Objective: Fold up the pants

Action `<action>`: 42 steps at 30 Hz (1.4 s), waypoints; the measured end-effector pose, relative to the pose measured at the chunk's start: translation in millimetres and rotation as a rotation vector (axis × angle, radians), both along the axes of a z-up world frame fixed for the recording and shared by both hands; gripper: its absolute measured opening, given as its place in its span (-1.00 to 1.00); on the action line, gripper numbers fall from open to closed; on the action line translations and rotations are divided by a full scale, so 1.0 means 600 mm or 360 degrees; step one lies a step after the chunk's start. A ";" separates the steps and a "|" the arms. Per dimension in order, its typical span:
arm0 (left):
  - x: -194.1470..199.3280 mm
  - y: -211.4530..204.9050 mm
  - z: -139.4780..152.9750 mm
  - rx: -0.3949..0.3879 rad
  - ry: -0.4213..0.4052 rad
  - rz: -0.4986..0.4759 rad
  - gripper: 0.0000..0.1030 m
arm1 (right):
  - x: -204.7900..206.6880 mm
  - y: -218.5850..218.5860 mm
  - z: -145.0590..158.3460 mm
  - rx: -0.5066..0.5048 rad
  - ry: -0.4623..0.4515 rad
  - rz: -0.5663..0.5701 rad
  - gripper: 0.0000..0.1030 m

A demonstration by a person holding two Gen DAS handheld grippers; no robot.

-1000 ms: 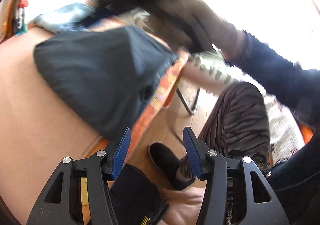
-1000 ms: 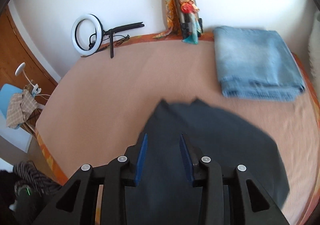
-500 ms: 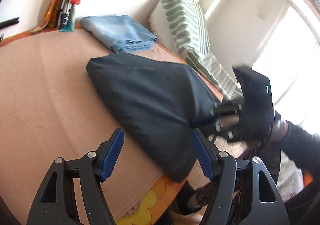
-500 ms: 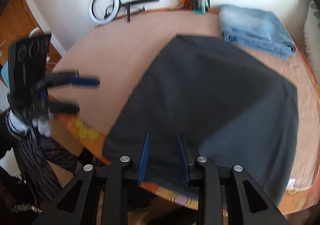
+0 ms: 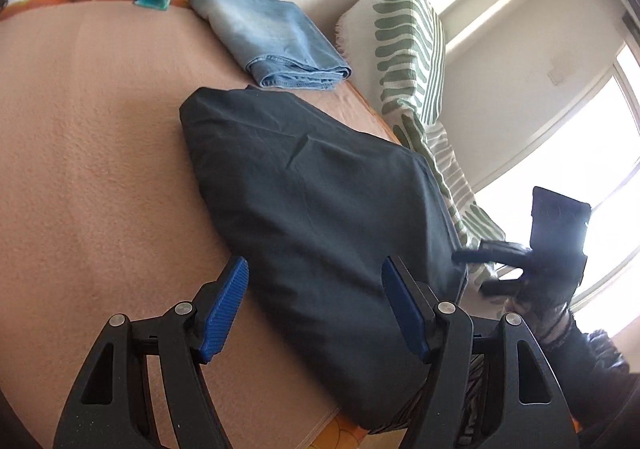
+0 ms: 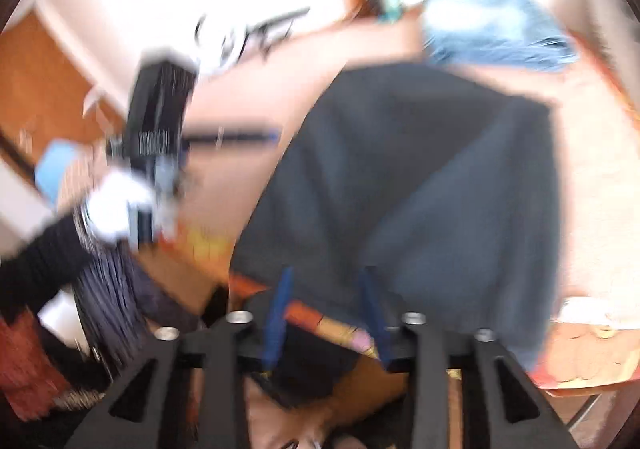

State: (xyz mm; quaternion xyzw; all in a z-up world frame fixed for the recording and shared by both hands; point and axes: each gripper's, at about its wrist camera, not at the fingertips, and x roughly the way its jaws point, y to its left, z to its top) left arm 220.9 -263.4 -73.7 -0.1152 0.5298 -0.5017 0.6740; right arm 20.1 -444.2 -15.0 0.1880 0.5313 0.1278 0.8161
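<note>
Pink table (image 5: 92, 153): dark pants (image 5: 320, 209) lie diagonal, near-edge overhang.

No legible text, labels, brands or numbers in either wrist view; right wrist view too blurred to read.

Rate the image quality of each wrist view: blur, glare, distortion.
Left wrist view: sharp on the dark pants and folded jeans, fisheye-curved, window blown out. Right wrist view: heavy motion smear throughout, wall overexposed, pants and left tongs only blurry shapes.
</note>
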 end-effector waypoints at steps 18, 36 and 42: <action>0.022 -0.015 -0.039 -0.0042 0.0248 0.0030 0.34 | 0.062 -0.194 -0.120 0.0359 0.0141 -0.0377 0.67; 0.020 -0.046 -0.034 -0.0066 0.0233 -0.0052 0.32 | 0.067 -0.179 -0.143 0.0596 0.0015 -0.0219 0.30; 0.014 -0.053 -0.035 -0.0091 0.0246 -0.0072 0.21 | 0.061 -0.193 -0.152 0.0672 0.0026 -0.0272 0.05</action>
